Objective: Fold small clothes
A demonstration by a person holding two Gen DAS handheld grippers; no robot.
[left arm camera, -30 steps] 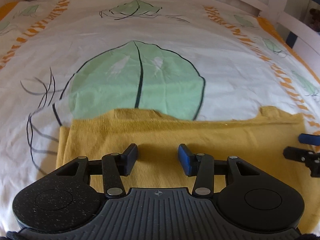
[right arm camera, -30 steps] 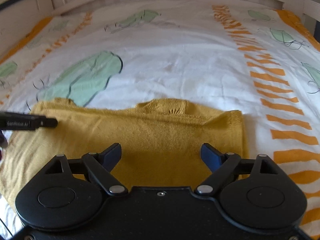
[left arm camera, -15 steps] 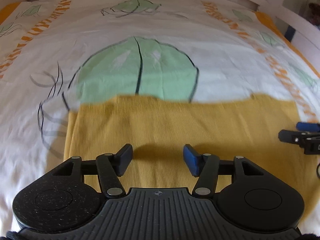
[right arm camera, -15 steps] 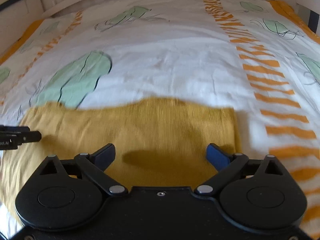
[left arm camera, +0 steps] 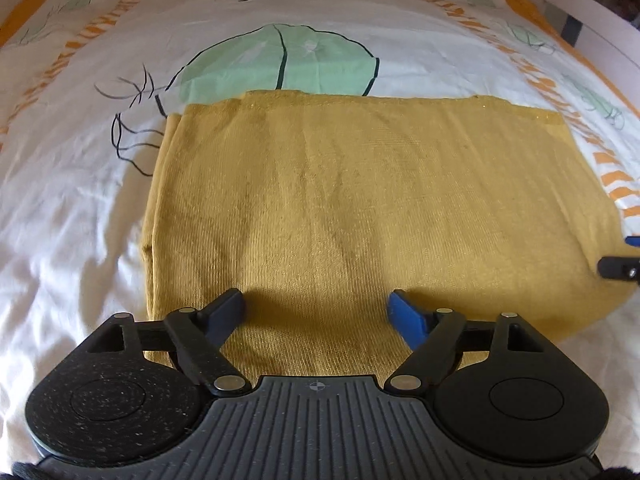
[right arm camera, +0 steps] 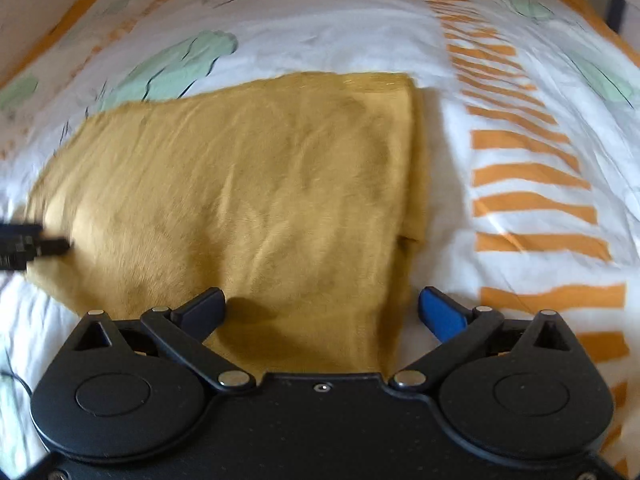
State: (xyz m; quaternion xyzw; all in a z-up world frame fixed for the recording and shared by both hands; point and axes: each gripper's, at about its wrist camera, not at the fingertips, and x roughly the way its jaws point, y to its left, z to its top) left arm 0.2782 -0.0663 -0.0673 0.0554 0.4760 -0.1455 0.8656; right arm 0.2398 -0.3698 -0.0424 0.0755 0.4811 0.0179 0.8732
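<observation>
A mustard-yellow knit garment (left arm camera: 360, 208) lies folded flat as a wide rectangle on the bed; it also fills the middle of the right wrist view (right arm camera: 248, 200). My left gripper (left arm camera: 316, 310) is open and empty, hovering over the garment's near edge towards its left side. My right gripper (right arm camera: 320, 308) is open and empty over the garment's near right corner. The right gripper's tip shows at the right edge of the left wrist view (left arm camera: 620, 266); the left gripper's tip shows at the left edge of the right wrist view (right arm camera: 36, 244).
The garment lies on a white bedsheet (left arm camera: 80, 208) printed with green leaves (left arm camera: 280, 60) and orange stripes (right arm camera: 532, 204). A white bed frame (left arm camera: 592, 36) runs along the far and right sides.
Both grippers have opened wider and pulled back towards the near edge. The garment's collar and far flap have disappeared; it now lies as a plain rectangle reaching further up the sheet.
</observation>
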